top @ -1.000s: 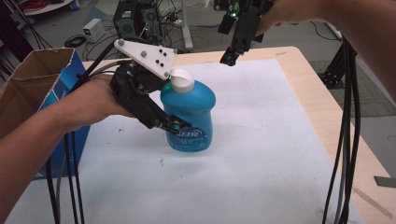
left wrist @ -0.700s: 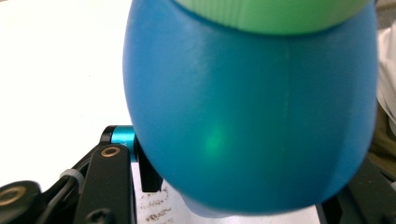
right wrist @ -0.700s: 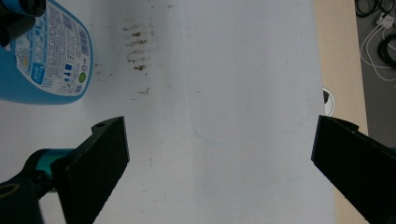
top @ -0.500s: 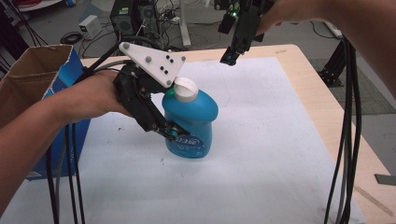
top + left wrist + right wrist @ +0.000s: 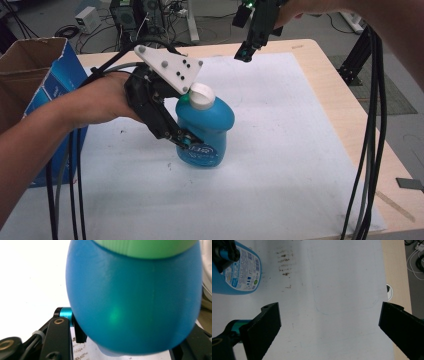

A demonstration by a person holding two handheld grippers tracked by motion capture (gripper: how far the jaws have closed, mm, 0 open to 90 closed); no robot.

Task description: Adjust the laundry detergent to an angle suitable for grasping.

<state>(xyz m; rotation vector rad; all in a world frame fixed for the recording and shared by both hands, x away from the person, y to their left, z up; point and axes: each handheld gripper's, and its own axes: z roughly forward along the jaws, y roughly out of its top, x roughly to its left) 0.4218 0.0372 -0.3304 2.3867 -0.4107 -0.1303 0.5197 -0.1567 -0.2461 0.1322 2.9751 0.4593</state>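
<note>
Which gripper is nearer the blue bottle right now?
Left. The left gripper is clamped on the blue bottle, its jaws against the body. The right gripper hangs open above the table's far side, well apart from the bottle.

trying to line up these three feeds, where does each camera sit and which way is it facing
High view: above the person's side, looking forward and down on the table; both forearms, left gripper and right gripper show.
Left gripper view: rides the left gripper, facing the blue bottle close up between its jaws.
Right gripper view: rides the right gripper, looking down at the white sheet; its jaws stand wide apart.
Shared: the blue bottle appears in all three.
</note>
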